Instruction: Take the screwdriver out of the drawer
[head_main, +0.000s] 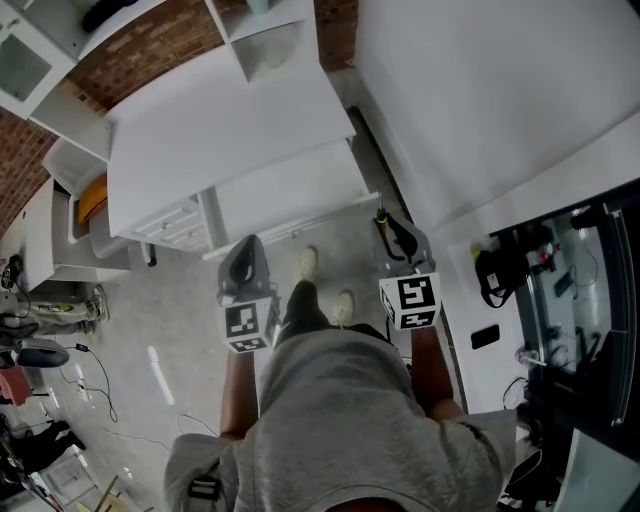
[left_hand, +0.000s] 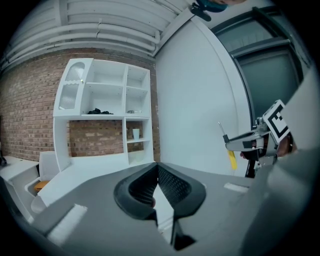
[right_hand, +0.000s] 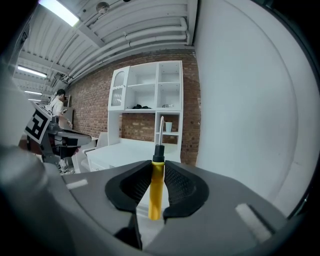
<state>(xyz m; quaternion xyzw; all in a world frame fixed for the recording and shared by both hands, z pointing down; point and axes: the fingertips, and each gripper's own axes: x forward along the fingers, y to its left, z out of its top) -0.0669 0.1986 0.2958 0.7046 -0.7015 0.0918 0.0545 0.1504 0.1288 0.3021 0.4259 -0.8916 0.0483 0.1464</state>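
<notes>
Right gripper (right_hand: 158, 165): jaws clamped on the yellow-handled, black-collared screwdriver (right_hand: 156, 192), metal shaft pointing up. The tool is out of the open white drawer (head_main: 290, 188), just beyond its front right corner. Left gripper (left_hand: 157, 168): jaws together at the tips, nothing between them.

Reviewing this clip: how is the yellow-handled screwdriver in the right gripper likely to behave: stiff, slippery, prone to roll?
The screwdriver looks rigid, with a straight metal shaft, so it probably won't bend. Its smooth, round yellow handle might twist between the textured fingers. Set down, it would likely roll.
</notes>
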